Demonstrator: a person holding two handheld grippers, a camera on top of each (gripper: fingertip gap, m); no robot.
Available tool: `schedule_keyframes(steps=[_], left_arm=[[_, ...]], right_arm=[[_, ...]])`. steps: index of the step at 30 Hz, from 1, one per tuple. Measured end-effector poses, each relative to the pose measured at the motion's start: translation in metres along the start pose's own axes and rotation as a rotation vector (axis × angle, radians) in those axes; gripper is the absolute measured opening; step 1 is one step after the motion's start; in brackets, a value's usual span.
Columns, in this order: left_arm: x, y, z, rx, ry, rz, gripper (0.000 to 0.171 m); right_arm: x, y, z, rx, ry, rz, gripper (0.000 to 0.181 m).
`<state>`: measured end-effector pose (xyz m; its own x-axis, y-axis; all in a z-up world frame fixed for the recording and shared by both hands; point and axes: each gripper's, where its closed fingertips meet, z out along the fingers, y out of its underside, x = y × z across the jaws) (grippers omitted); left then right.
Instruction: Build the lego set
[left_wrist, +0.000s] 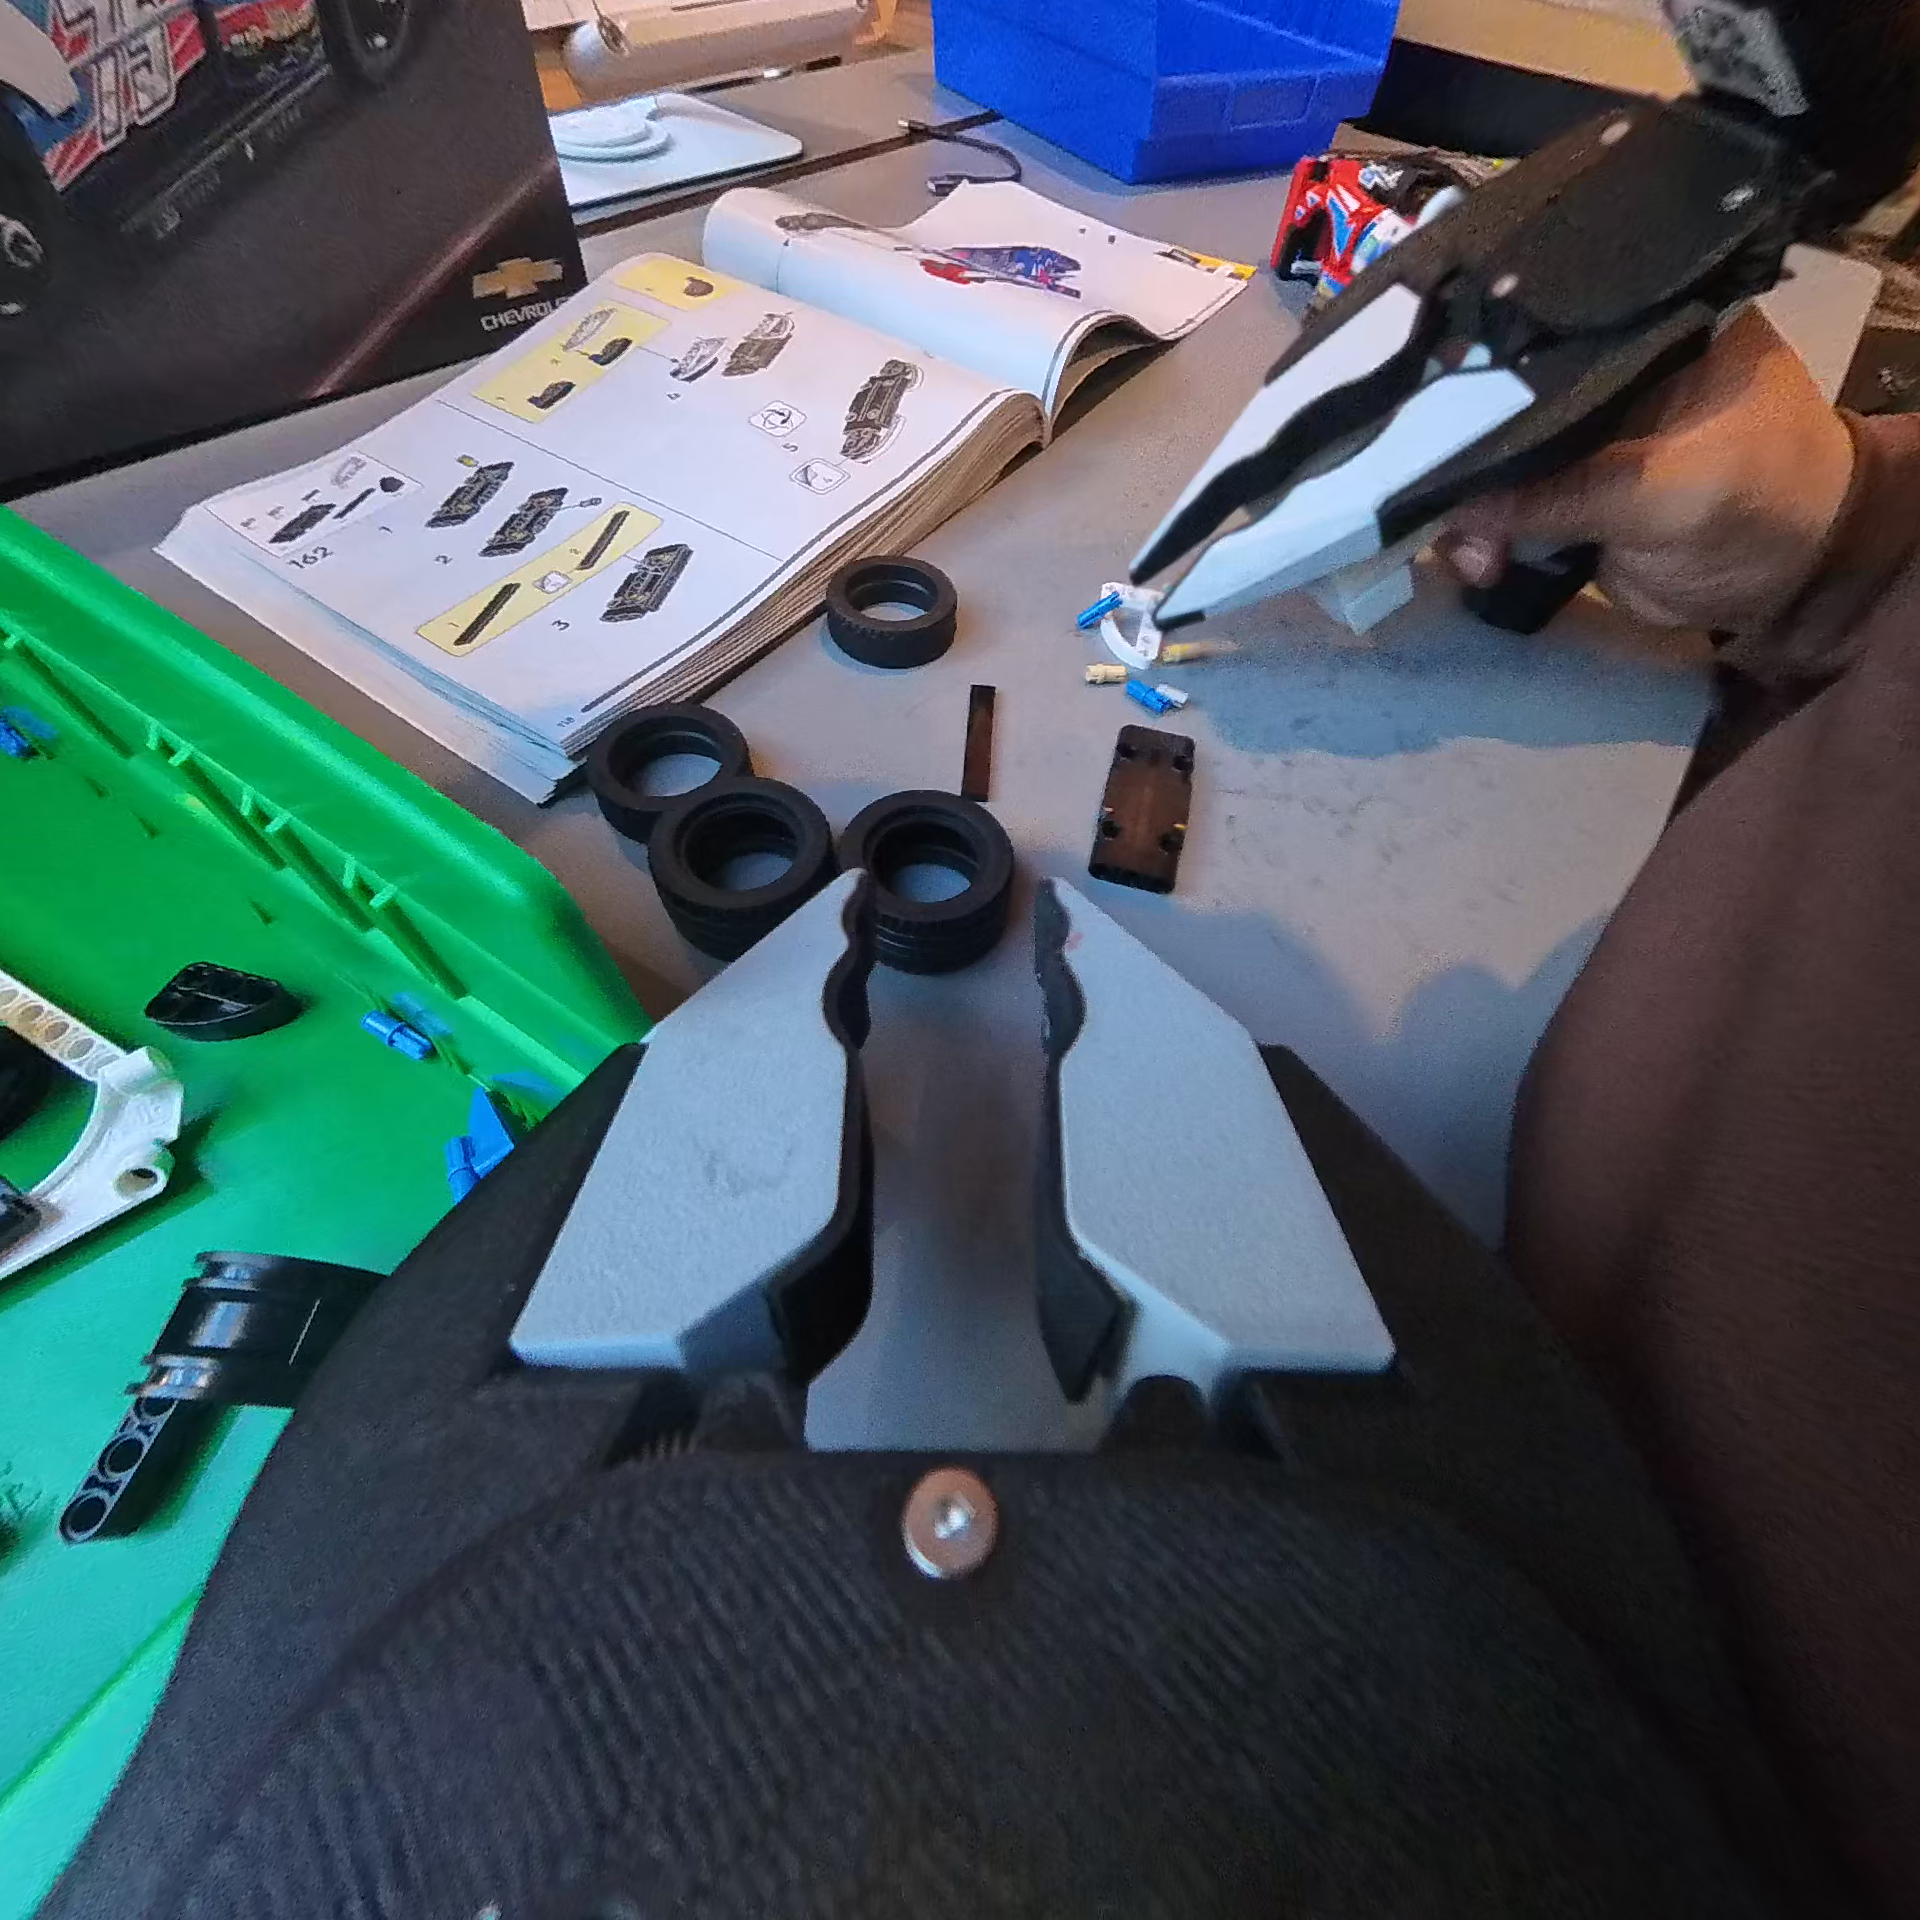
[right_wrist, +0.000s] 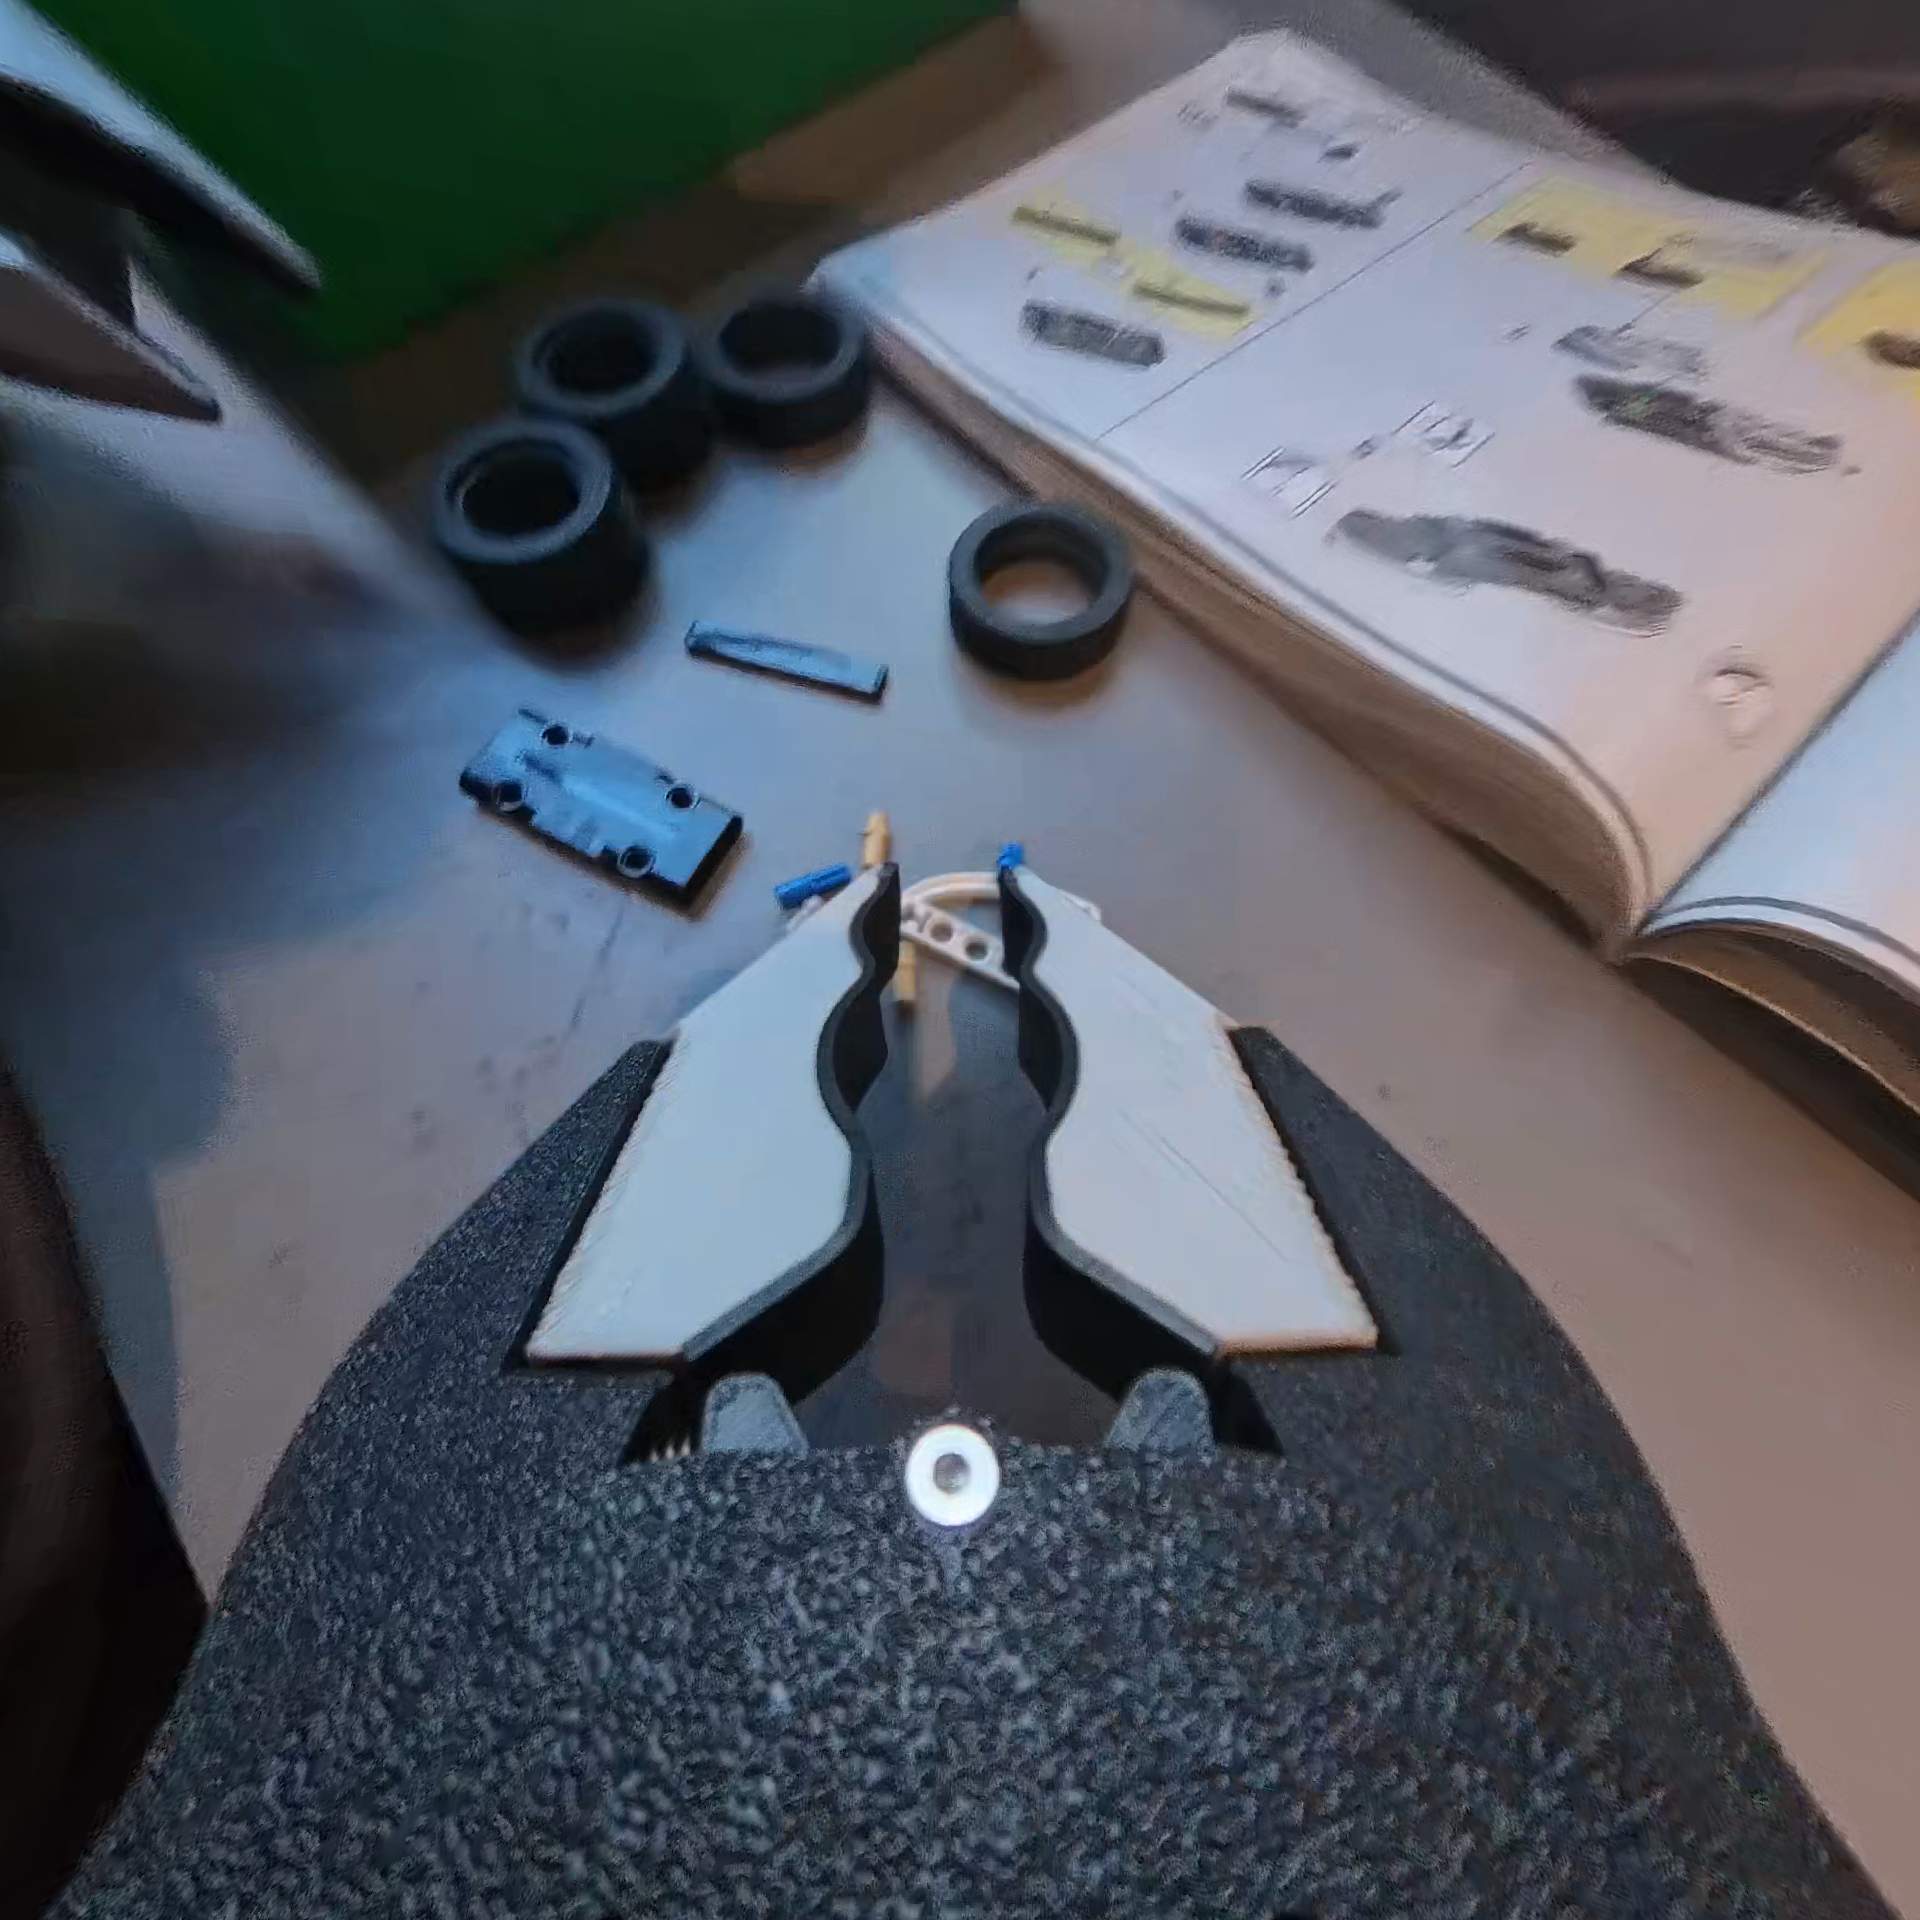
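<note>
Left gripper (left_wrist: 951, 899), grey fingers w/ black wavy pads, hangs parted over the grey table (left_wrist: 1351, 883), nothing between its jaws; its tips sit just above one of three clustered black rubber tyres (left_wrist: 928, 873). A fourth black tyre (left_wrist: 891, 611) lies apart, next to the open instruction booklet (left_wrist: 582, 540). Green plastic bin (left_wrist: 260, 935) at left holds loose Lego bits.

Right gripper (right_wrist: 948, 883) is lowered to the table, jaws partway open, straddling a small white curved Lego piece w/ holes (right_wrist: 951, 930); cannot tell if the pads touch it. Tiny blue pins (right_wrist: 812, 885) & a tan pin (right_wrist: 876, 836) lie close by the tips. Flat black Lego panel w/ holes (right_wrist: 603, 805) and thin black strip (right_wrist: 787, 661) lie to the left, between tyres & pins.
</note>
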<state>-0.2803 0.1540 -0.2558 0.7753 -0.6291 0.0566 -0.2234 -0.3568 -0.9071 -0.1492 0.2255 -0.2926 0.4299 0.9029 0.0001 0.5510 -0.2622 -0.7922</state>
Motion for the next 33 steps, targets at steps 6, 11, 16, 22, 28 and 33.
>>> schedule_keyframes(steps=[6, 11, 16, 22, 28, 33], left_arm=[[0.004, 0.001, 0.001, -0.013, 0.02, 0.01, 0.035], [0.006, 0.0, 0.0, -0.005, 0.04, 0.008, 0.038], [0.018, 0.006, 0.008, -0.061, 0.108, 0.007, 0.047], [0.037, -0.003, 0.024, -0.047, 0.149, 0.023, 0.047], [0.04, 0.0, 0.048, -0.123, 0.103, 0.141, 0.046], [0.044, 0.01, 0.061, -0.22, 0.168, 0.144, 0.044]], right_arm=[[-0.012, 0.009, 0.004, -0.058, 0.024, -0.14, 0.017], [-0.009, -0.002, -0.006, 0.039, 0.094, -0.183, 0.017], [-0.011, 0.002, -0.003, 0.001, 0.069, -0.163, 0.017], [-0.022, 0.001, -0.003, 0.019, -0.004, -0.198, 0.004], [0.0, -0.014, -0.004, 0.093, 0.122, -0.181, 0.0], [0.005, -0.02, -0.007, 0.131, 0.13, -0.157, 0.0]])
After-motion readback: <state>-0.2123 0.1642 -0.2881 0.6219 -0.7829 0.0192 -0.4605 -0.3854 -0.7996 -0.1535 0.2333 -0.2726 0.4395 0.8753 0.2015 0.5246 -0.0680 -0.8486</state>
